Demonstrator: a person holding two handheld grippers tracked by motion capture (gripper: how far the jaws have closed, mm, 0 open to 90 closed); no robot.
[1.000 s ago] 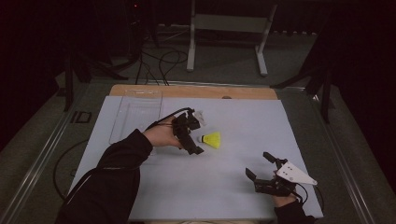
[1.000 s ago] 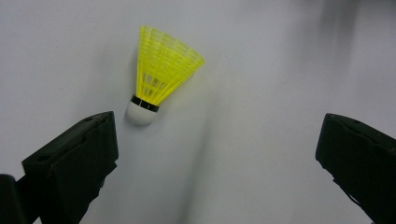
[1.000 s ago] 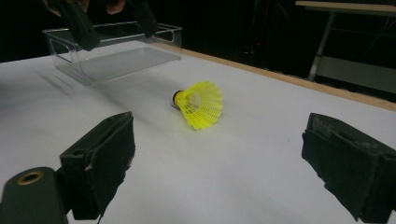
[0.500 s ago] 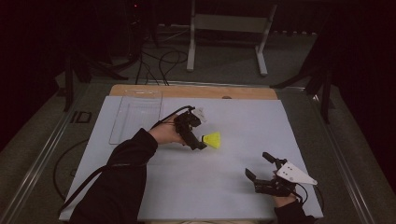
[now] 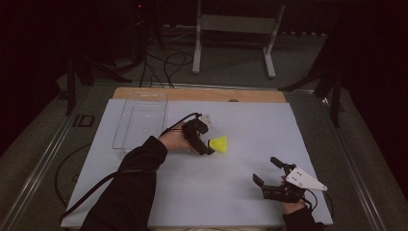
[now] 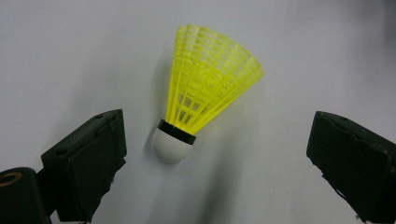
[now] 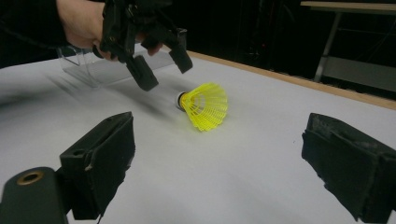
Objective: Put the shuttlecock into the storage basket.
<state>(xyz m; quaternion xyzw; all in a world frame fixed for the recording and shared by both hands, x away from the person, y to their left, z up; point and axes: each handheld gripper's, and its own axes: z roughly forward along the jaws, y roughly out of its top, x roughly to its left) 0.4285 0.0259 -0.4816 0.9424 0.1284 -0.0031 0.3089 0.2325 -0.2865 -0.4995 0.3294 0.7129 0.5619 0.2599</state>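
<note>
White worktop point(image 5: 192, 192) fills the middle of the high view, wooden edge along its far side. Clear plastic tray point(image 5: 139, 120) sits upper left of the worktop, nothing seen in it. Person's left forearm in a dark sleeve point(image 5: 130, 187) comes in from bottom left. Left tongs point(image 5: 204, 144) at frame centre, angled down toward the shuttlecock; jaws wide but have just been closing a little, nothing pressed between them. Right tongs point(image 5: 269, 173) at lower right of the high view, jaws spread wide, holding nothing, well apart from the shuttlecock.

Yellow shuttlecock point(image 5: 219, 143) lies on its side on the worktop, centre of frame, just right of the left tongs' tips. In the left gripper view the shuttlecock point(image 6: 201, 107) sits between the two jaws, white cork end pointing down-frame and nearer the left-hand jaw, not touching either; skirt fans toward the top. In the right gripper view the shuttlecock point(image 7: 203, 105) is at upper centre, skirt toward the camera, left tongs point(image 7: 161, 67) hanging just above its cork end.
</note>
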